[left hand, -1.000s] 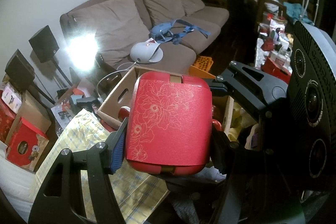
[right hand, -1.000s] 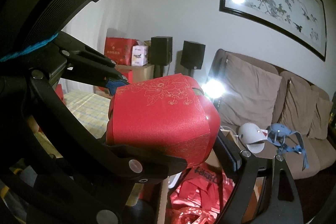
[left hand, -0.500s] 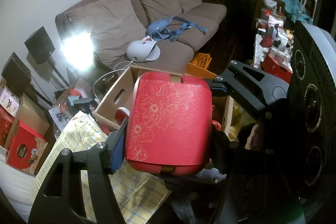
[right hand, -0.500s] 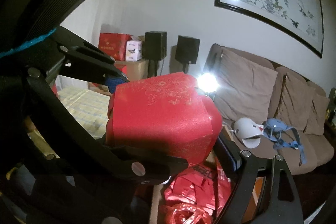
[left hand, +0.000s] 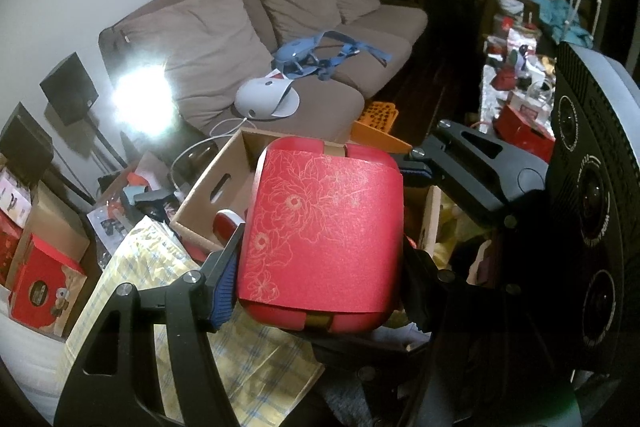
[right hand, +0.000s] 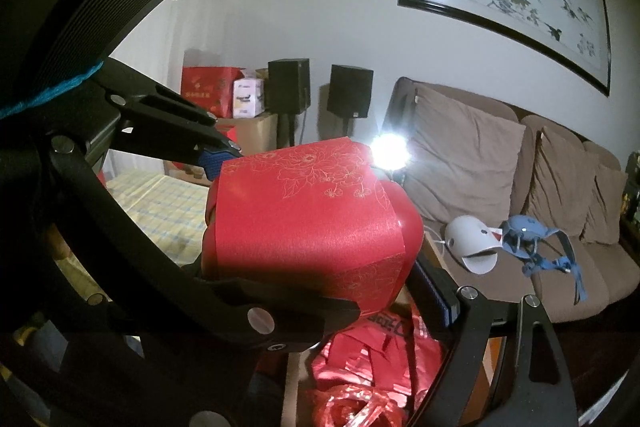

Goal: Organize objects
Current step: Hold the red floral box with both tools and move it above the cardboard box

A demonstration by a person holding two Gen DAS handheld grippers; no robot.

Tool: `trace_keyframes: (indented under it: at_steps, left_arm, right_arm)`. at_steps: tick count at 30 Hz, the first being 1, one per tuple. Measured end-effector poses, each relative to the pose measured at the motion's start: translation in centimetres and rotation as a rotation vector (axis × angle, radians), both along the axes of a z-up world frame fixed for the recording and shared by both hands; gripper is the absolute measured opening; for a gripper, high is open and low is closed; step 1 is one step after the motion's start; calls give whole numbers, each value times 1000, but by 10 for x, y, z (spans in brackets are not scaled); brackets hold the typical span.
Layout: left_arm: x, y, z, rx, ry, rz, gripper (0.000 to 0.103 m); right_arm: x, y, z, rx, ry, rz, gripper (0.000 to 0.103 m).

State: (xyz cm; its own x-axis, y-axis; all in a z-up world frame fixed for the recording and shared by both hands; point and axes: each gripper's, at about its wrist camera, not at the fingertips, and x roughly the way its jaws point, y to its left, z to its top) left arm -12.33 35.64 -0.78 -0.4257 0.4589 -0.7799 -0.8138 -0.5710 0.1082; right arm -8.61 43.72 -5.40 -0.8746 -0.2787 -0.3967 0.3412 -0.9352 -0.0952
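A red gift box (left hand: 324, 243) with gold flower line-art is held up in the air between both grippers. The left gripper (left hand: 320, 247) is closed on its two side faces; the right gripper (right hand: 316, 227) is clamped across the other pair of faces, so the two sets of jaws cross each other. The box is seen directly above the near edge of an open cardboard box (left hand: 224, 187), which stands in front of a brown sofa (left hand: 248, 39). Red bags (right hand: 368, 363) are seen inside the cardboard box, below the gift box. The coming move is judged to be a short descent, as the gift box's long axis runs toward the sofa.
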Motion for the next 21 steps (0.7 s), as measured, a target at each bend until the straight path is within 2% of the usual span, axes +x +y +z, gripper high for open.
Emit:
trace_keyframes:
  at_steps: [21]
  left_arm:
    - [-4,21,-3,-23,-16,-31,63]
  right_arm:
    - [-2,15,-2,-21,-17,-34,88]
